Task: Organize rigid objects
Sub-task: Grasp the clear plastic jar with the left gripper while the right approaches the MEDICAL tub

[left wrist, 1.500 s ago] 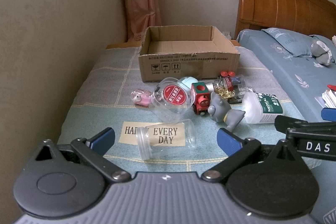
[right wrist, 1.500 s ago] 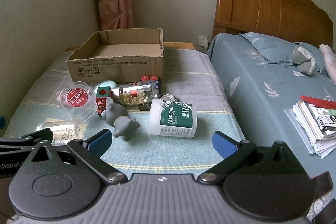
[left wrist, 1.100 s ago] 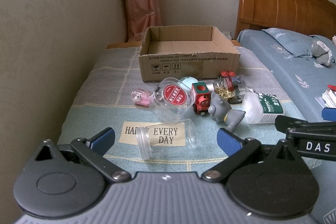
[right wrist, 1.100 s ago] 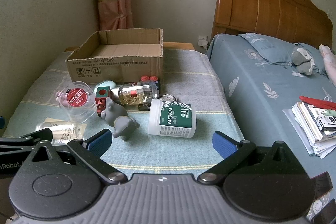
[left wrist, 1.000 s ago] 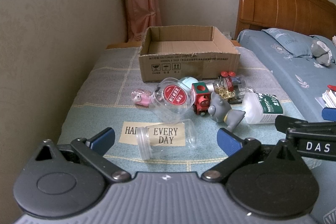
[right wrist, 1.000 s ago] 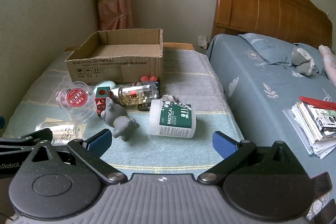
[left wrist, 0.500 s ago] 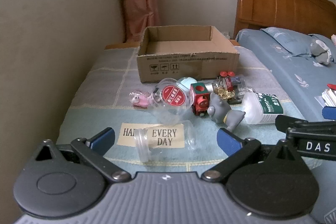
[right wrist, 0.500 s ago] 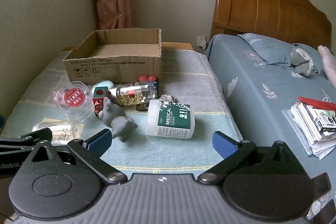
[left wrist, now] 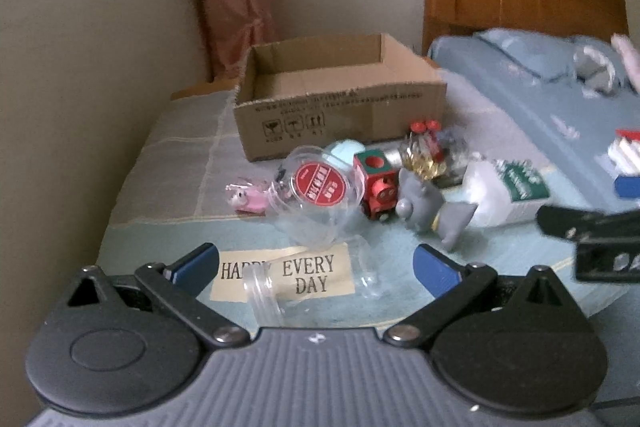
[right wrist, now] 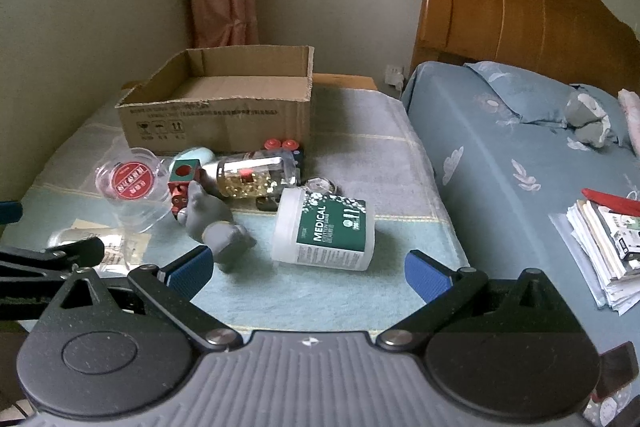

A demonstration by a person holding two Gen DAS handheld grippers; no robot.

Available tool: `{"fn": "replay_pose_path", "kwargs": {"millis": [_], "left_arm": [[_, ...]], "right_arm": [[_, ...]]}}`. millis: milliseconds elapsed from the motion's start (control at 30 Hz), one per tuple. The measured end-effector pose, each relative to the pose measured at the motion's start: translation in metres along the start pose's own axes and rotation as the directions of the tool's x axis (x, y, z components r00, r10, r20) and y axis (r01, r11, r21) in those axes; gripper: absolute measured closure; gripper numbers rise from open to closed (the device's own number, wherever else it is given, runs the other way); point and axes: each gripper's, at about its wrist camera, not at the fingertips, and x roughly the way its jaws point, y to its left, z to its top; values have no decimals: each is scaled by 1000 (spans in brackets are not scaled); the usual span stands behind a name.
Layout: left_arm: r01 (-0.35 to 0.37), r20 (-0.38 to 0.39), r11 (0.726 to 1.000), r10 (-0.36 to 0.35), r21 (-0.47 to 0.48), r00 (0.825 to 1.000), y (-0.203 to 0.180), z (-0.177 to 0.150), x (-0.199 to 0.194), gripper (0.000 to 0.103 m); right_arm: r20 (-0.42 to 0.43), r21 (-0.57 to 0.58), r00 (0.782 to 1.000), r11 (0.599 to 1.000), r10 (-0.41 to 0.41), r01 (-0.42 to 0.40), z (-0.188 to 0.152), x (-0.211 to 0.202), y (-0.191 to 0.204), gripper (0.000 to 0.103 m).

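left claw: spread wide, holding nothing, hanging low over the near edge of the mat with the clear jar lying on its side right between the fingers
right claw: also wide open and empty, lined up roughly on the tub with the green MEDICAL label
box: open cardboard, empty as far as i can see, sitting at the far end of the mat just behind the pile
pile: cup with a red lid, red train, grey toy, pill bottle, pink toy, all jammed close together and touching in spots
step in hand: looks like the first pick, jar for the left side is my guess
how i'd do it: drop straight down, pinch the jar across its body and not the threaded mouth, it's slick and round so it'll want to roll or squirt out
watch out: jar sits on the HAPPY EVERY DAY label, don't snag it
heads up: left view is blurry, so exact jar contact is hard to call
right side: tub is fat, grab across the middle, keep clear of the grey toy just beside it
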Motion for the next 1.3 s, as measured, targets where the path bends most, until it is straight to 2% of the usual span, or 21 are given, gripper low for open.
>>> {"fn": "replay_pose_path", "kwargs": {"millis": [333,600,867,1067,1233,1300], "left_arm": [[-46,-49,993,52,106,997,-10,1,58,1],[-49,-25,986,53,157,998,6,-14,45,1],[-50,-24,995,52,89,998,42,-31,31,1],[2,-78,999,1,37,997,55,-42,45,1],[42,-101,998,-37,48,994,51,-44,59,1],[68,-98,997,-66,24,993,53,-44,63,1]], "right_arm": [[-21,19,1000,1000,2,-1,4,21,-13,0],[-55,11,998,1000,10,-9,-1,39,-21,0],[-125,-17,992,1000,22,-24,-17,64,-27,0],[-177,-53,983,997,41,-51,-30,83,-26,0],[-178,-48,982,996,59,-69,-33,88,-27,0],[-172,-52,983,996,66,-76,-33,89,-28,0]]}}
